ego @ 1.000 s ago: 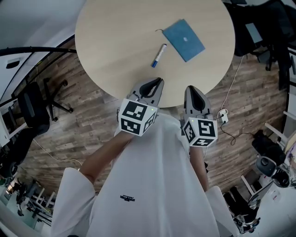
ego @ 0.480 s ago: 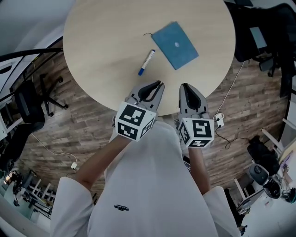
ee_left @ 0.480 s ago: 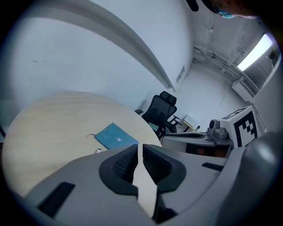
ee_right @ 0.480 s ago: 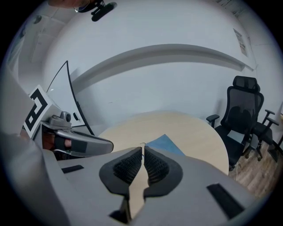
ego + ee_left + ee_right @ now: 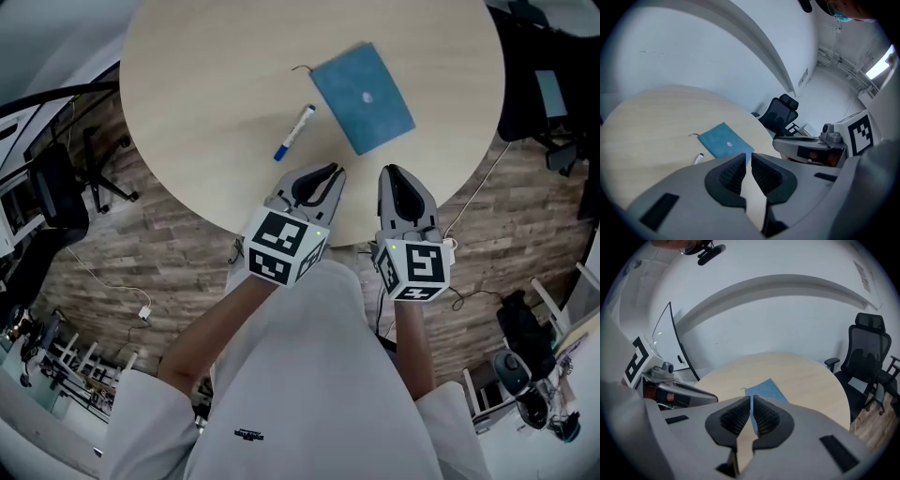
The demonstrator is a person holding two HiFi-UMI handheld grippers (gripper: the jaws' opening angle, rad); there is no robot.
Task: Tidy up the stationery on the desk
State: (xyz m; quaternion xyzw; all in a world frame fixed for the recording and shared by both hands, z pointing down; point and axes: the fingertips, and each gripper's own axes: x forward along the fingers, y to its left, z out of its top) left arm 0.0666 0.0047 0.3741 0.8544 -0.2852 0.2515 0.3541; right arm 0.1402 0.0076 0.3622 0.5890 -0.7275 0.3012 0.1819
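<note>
Toward the desk's [image 5: 197, 66] near edge: marker [image 5: 294, 132] lies loose, near the blue notebook [image 5: 363, 84], not touching. Left gripper [image 5: 322, 173] and right gripper [image 5: 395, 176] hover at the near edge, tongs pressed together, empty. Probably poised; no reach yet.

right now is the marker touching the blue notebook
Apart. The head view shows a strip of bare table between the marker and the notebook.

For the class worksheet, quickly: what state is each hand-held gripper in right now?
Left hand-held gripper: closed, holding nothing.
Right hand-held gripper: closed, holding nothing.
</note>
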